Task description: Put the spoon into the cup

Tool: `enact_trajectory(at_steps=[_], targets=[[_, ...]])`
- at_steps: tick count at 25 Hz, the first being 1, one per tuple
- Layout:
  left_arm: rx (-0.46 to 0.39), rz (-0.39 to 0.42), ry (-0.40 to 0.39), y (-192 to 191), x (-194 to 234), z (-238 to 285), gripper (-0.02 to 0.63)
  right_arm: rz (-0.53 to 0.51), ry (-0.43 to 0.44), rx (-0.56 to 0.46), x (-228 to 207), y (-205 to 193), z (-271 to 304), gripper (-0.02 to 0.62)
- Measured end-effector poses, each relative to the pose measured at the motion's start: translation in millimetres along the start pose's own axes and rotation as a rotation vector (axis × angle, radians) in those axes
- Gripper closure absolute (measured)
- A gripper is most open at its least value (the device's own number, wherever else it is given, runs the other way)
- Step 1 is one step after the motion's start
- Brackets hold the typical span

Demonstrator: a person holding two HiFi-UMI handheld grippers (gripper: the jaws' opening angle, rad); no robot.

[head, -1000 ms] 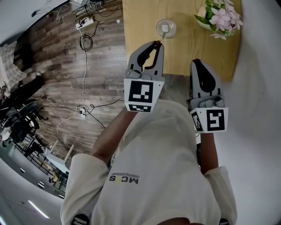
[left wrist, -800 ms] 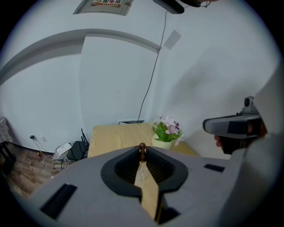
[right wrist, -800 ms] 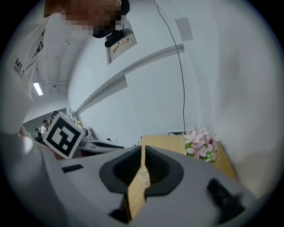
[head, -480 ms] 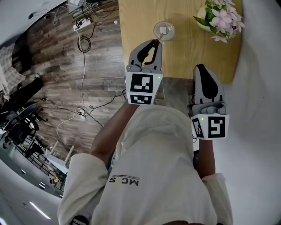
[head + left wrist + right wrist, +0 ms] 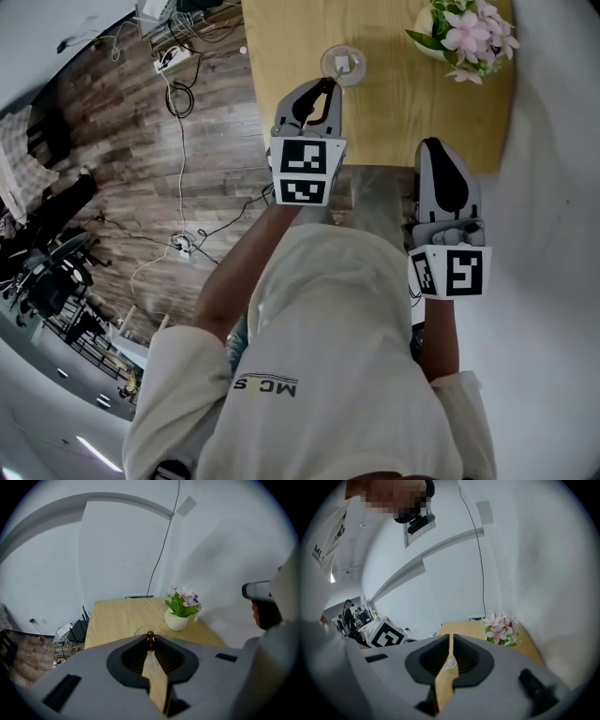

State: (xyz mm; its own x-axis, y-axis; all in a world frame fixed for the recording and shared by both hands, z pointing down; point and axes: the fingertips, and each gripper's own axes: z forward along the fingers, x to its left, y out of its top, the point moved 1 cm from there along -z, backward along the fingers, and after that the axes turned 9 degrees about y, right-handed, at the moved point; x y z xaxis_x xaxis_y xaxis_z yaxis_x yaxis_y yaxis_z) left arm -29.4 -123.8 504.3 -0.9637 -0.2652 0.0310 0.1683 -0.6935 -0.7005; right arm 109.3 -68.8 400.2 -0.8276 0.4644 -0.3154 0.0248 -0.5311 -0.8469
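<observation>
- The left gripper (image 5: 325, 91) is clamped narrow on the spoon (image 5: 150, 636). Only a small brown tip shows past the jaw ends and the rest is hidden between the pads, so I cannot tell which end leads.
- That tip hangs just short of the cup (image 5: 342, 64), on its near side, with the gripper tilted down toward it.
- The right gripper (image 5: 440, 150) has its jaws together with nothing in them. It hangs by the near edge of the table (image 5: 403, 108), well apart from the cup.
- The step in hand, as I judge it, is to carry the spoon over the rim and lower it in.
- To do it well, centre the tip over the mouth before going down. The cup is clear glass and likely light, so a knock on the rim could tip or slide it.
- Keep the spoon steep, so that it drops inside instead of bridging the rim. Let go only once its lower end is well below the rim.
- Open the jaws gently and draw back along the spoon's line, so the pads do not drag it out.
- The cup stands upright with no spoon in it yet. From above a small pale square shows within it, perhaps a label or a reflection; it is too small to say.
- The pot (image 5: 176, 620) is white, holds pink flowers and green leaves, and stands at the far right of the table, well apart from the cup.
</observation>
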Motion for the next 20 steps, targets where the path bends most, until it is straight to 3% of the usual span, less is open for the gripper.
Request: enact_trajectory(at_steps=[12, 15, 20], targets=[[0.068, -0.046, 0.028, -20, 5, 10, 0.551, -0.004, 0.008, -0.02, 2, 6, 0, 0.555], [0.073, -0.052, 0.021, -21, 3, 8, 0.497, -0.001, 0.014, -0.026, 6, 8, -1, 0.555], [0.063, -0.062, 0.014, -18, 4, -1, 0.485, -0.011, 0.025, -0.036, 12, 14, -2, 0.555]])
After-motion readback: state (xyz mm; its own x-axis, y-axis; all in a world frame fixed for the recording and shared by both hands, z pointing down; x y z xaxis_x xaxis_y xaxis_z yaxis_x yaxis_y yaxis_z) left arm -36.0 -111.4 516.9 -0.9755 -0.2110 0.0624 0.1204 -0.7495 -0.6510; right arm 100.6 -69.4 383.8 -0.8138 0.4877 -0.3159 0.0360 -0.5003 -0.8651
